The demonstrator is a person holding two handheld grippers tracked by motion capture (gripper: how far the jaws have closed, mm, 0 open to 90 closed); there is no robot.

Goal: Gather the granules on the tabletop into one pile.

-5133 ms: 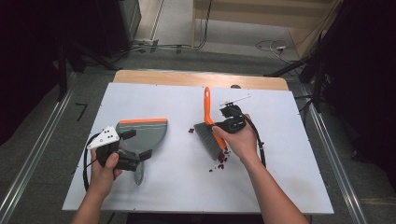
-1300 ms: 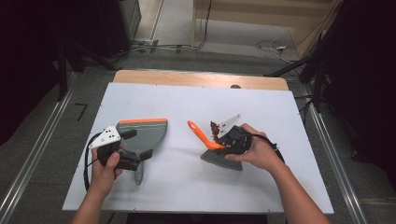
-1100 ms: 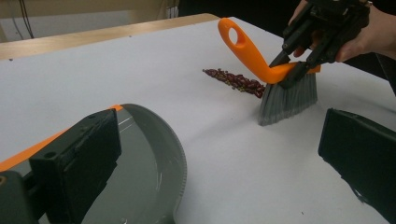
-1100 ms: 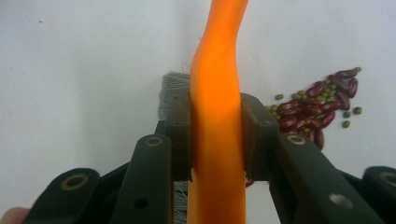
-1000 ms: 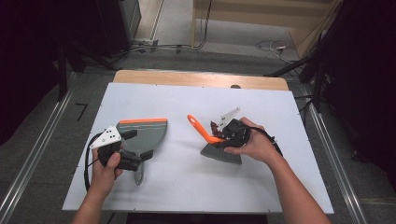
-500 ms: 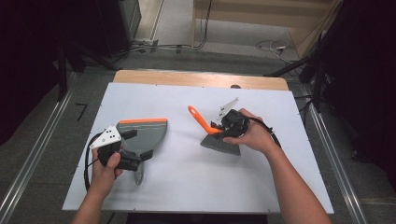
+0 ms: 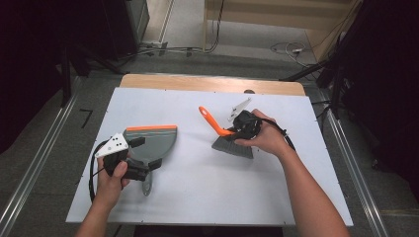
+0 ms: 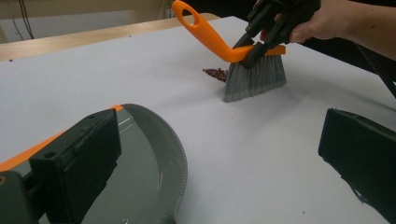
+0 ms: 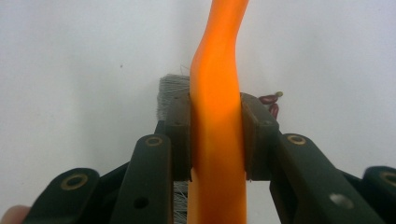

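one light, stiff plastic brush mid-desk, toward the right edge; right gripper clenched on its orange back just above soft bristles. left gripper grasps dustpan w/ one jaw inside.

High overhead, two close tongs-mounted cameras, all sharing brush on table.

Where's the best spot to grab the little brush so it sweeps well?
Low on the orange handle, just above the grey bristles, pinching its flat sides from above. The right gripper holds it there now; that probably keeps the bristles flat on the table behind the crumbs.
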